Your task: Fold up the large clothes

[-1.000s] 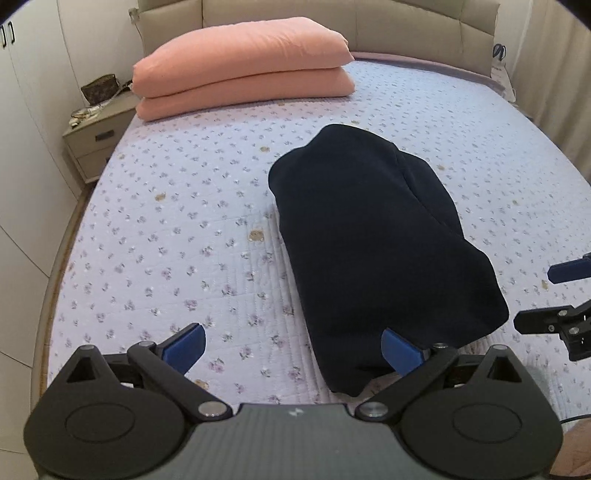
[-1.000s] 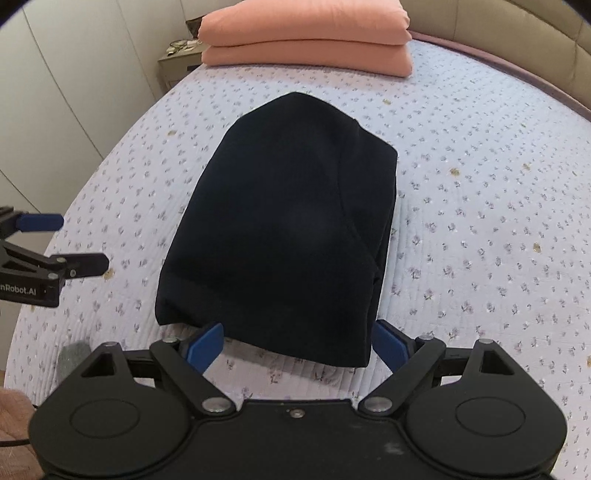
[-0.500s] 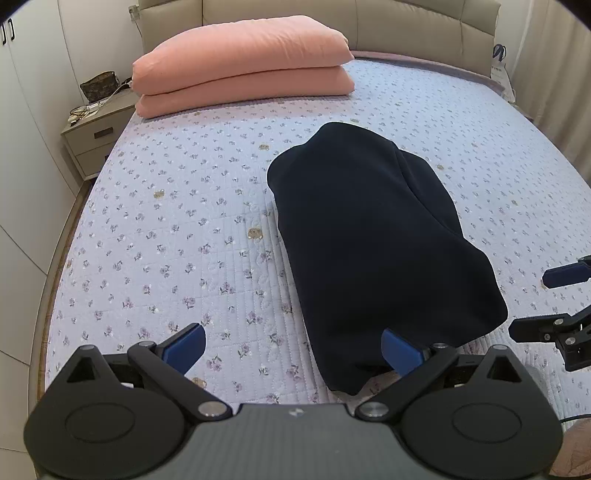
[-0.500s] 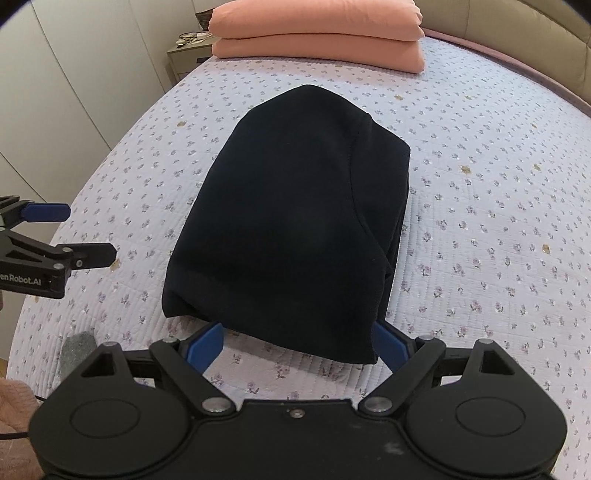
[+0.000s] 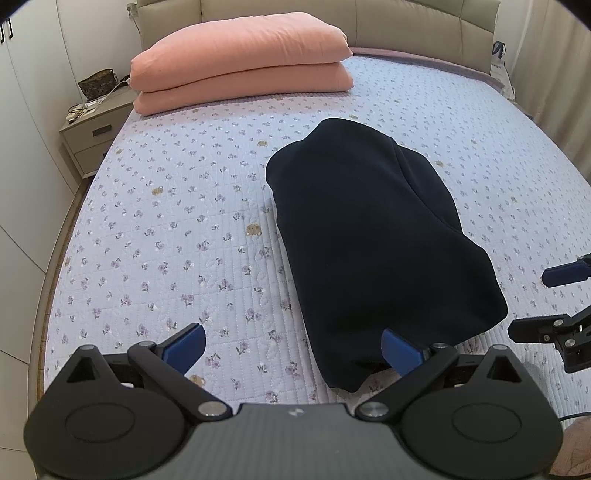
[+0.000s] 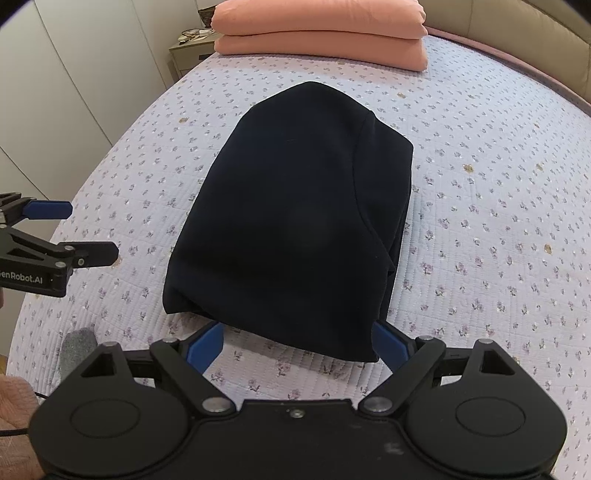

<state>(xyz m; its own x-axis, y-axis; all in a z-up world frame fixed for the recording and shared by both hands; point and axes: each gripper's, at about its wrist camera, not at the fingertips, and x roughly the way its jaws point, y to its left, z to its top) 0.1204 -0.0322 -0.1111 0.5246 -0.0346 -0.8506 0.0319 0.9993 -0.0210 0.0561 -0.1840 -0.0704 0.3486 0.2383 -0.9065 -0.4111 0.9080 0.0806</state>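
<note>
A dark navy garment (image 5: 373,236) lies folded into a compact bundle on the floral bedspread (image 5: 177,221); in the right wrist view the garment (image 6: 295,221) fills the middle. My left gripper (image 5: 291,345) stands open at the bundle's near left corner, its right blue pad against the cloth's edge, gripping nothing. My right gripper (image 6: 299,341) is open just short of the bundle's near edge, which hangs between the pads. Each gripper shows in the other's view: the right gripper (image 5: 554,302) at the far right, the left gripper (image 6: 55,232) at the far left.
Two stacked pink pillows (image 5: 240,70) lie at the head of the bed by the padded headboard (image 5: 406,22). A bedside cabinet (image 5: 92,129) with clutter stands left of the bed, by white wardrobe doors (image 6: 74,74). Curtains (image 5: 554,74) hang on the right.
Both grippers have drawn back slightly from the folded garment and lifted a little, so the bundle sits farther from the pads. The garment itself has not moved.
</note>
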